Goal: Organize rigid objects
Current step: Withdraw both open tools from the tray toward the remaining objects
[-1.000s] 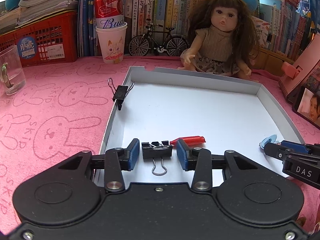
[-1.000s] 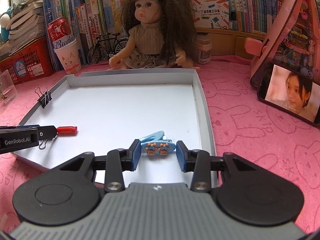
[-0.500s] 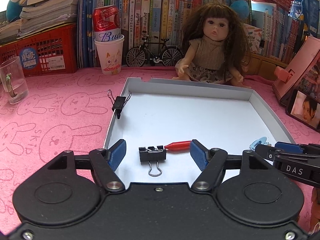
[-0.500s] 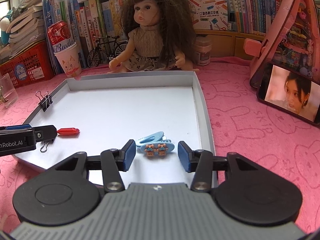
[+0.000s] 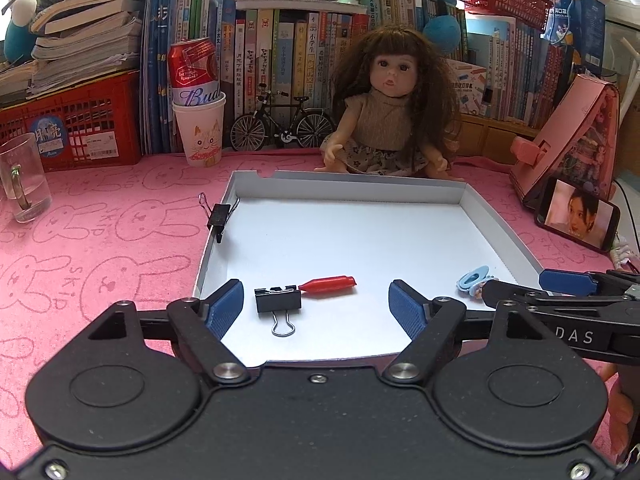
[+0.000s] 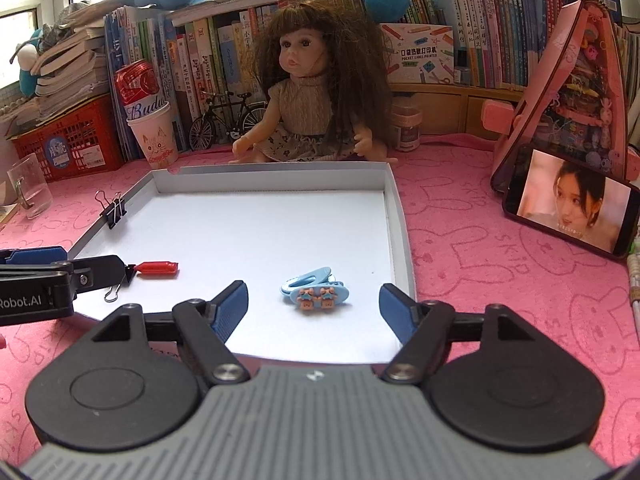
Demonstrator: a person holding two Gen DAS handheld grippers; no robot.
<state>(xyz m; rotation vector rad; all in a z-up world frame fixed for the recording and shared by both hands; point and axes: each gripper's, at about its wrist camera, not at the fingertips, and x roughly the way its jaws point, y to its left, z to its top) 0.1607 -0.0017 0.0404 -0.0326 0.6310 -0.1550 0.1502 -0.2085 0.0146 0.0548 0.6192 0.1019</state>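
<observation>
Inside the shallow white cardboard tray [image 5: 496,236], a black metal binder clip [image 5: 278,300] lies at the near edge, touching a red plastic cap [image 5: 330,283]. The left tongs [image 5: 316,306] are opening, gripping nothing, apparently releasing it. The right tongs [image 6: 313,312] are likewise opening around a blue plastic hair clip [image 6: 316,293] near the tray's right wall.

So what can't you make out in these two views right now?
- Right wrist view: black binder clip body, mostly hidden behind the left gripper.
- Left wrist view: blue hair clip, partly covered by the right gripper.
- Both views: book spines, print too small.
</observation>
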